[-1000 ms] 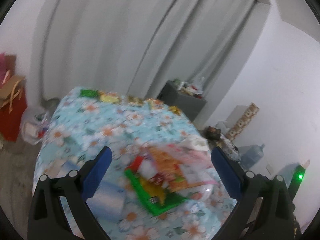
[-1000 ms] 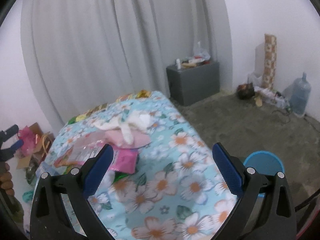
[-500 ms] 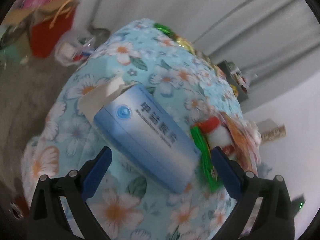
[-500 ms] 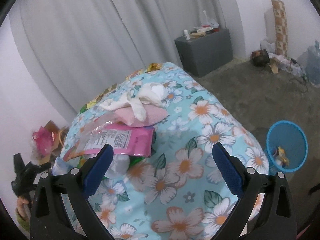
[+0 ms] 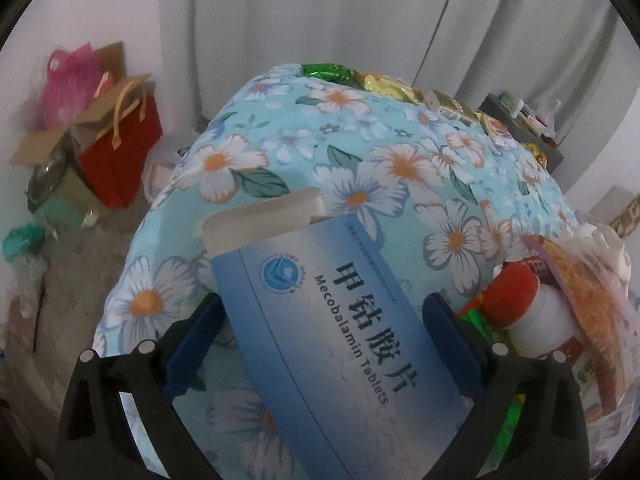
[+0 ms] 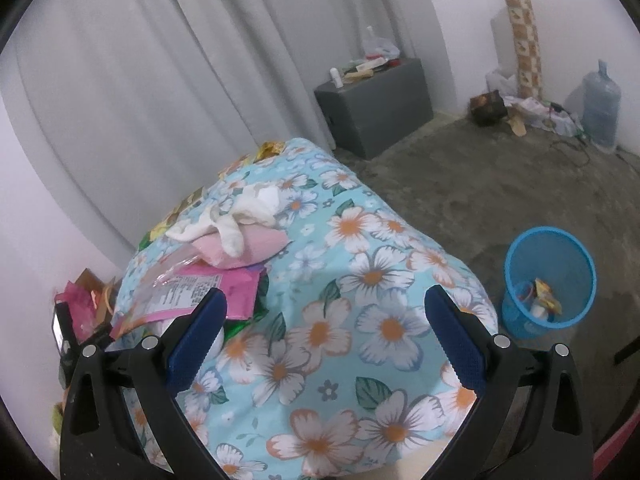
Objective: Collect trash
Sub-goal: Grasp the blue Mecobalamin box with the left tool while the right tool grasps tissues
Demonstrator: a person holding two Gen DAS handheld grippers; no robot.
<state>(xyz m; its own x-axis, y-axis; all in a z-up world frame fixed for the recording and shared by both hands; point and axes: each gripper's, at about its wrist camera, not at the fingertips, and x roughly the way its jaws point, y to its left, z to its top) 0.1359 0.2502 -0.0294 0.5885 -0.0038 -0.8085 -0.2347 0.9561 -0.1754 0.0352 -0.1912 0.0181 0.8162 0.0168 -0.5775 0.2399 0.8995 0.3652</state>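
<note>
A blue medicine box [image 5: 332, 332] with an open flap lies on the floral tablecloth [image 5: 360, 168]. My left gripper [image 5: 320, 344] is open, its jaws standing either side of the box without pressing it. To the box's right sit a white bottle with a red cap [image 5: 528, 308], a green wrapper [image 5: 484, 320] and an orange packet [image 5: 592, 292]. My right gripper [image 6: 326, 336] hangs open over the cloth with nothing between its fingers. Left of it lie a pink packet [image 6: 224, 292], a pink pouch [image 6: 248, 248] and crumpled white tissue [image 6: 244, 212]. A blue bin [image 6: 548, 280] holding some trash stands on the floor at right.
A red gift bag [image 5: 120, 148] and cardboard box [image 5: 60, 136] stand on the floor left of the table. A grey cabinet [image 6: 376, 108], a water jug [image 6: 600, 108] and clutter line the far wall. Shiny wrappers [image 5: 352, 76] edge the table's far side.
The left gripper has come down and forward, so the blue box now lies between its jaws. The right gripper has risen a little; the blue bin shows more fully.
</note>
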